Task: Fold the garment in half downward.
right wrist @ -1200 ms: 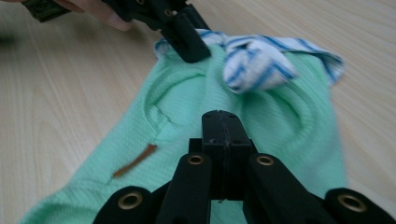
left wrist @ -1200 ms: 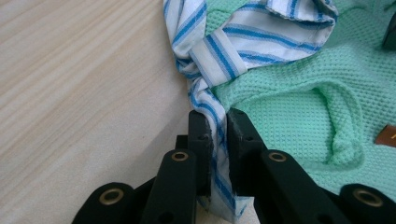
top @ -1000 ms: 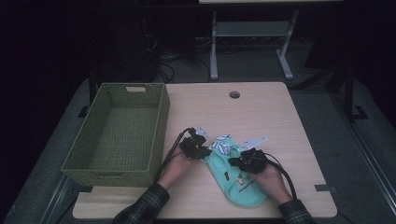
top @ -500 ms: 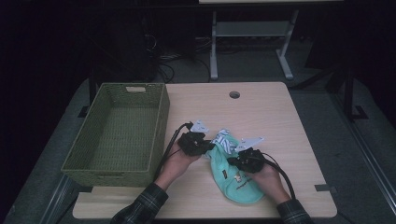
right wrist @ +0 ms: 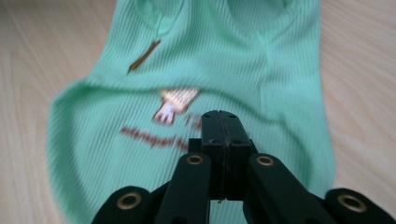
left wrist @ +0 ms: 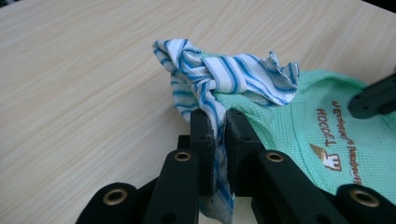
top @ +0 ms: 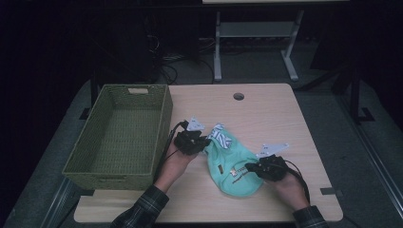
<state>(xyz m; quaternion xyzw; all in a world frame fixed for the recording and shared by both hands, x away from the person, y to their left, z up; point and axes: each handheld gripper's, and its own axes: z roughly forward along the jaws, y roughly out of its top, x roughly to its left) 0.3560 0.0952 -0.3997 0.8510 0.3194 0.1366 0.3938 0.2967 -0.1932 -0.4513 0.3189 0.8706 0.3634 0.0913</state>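
Note:
A small mint-green garment (top: 227,164) with a brown print lies on the wooden table (top: 271,118). Its blue-and-white striped part (top: 221,136) bunches up at the far left end. My left gripper (top: 206,141) is shut on that striped cloth (left wrist: 224,70), which runs down between the closed jaws (left wrist: 218,119) and is lifted a little off the table. My right gripper (top: 249,167) is at the garment's right edge. In the right gripper view its jaws (right wrist: 223,116) are pressed together over the green fabric (right wrist: 196,56), with no cloth seen between them. Its black tip (left wrist: 373,98) also shows in the left gripper view.
A green woven basket (top: 164,123) stands at the table's left, close to my left hand, with nothing inside. A round cable hole (top: 238,96) sits near the far edge. A metal stand (top: 252,33) is on the floor beyond the table.
My left gripper has risen slightly with the striped cloth, and the garment has shifted. My right gripper has drawn back to the right, toward the garment's edge.

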